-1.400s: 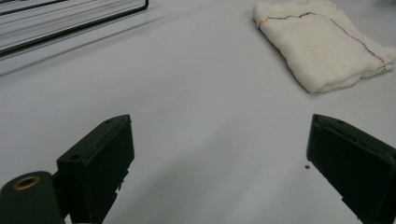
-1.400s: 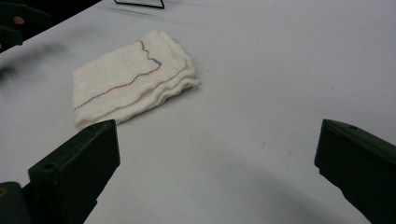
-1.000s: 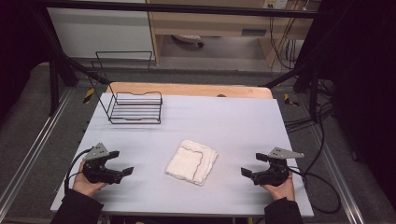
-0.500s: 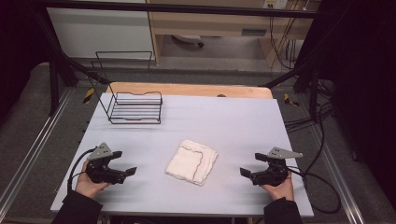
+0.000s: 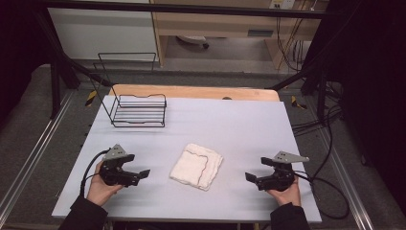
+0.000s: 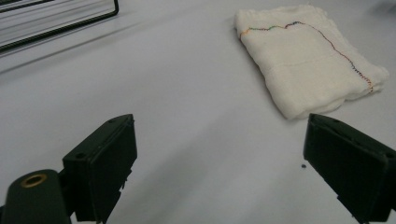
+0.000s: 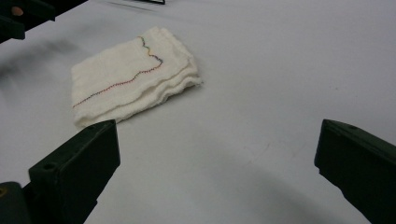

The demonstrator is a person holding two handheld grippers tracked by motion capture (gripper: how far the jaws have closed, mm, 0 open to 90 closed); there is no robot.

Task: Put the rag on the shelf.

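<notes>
A folded cream cloth (image 5: 197,166) with a multicoloured stitched line lies flat near the middle of the pale table (image 5: 230,129). My left gripper (image 5: 140,174) rests low on the table to the cloth's left, open and empty, jaws facing it. My right gripper (image 5: 252,179) sits to the cloth's right, also open and empty. In the left gripper view the cloth (image 6: 308,60) lies ahead and to the right, beyond the gripper (image 6: 224,163). In the right gripper view the cloth (image 7: 133,74) lies ahead and to the left, beyond the gripper (image 7: 219,172).
A black wire rack (image 5: 138,110) stands at the table's back left, its edge (image 6: 56,21) showing in the left gripper view. A wooden board (image 5: 191,91) lines the far edge. Cables (image 5: 330,191) trail off the right side.
My left gripper has shifted slightly right toward the cloth. The right gripper has barely moved. The cloth is unchanged.
</notes>
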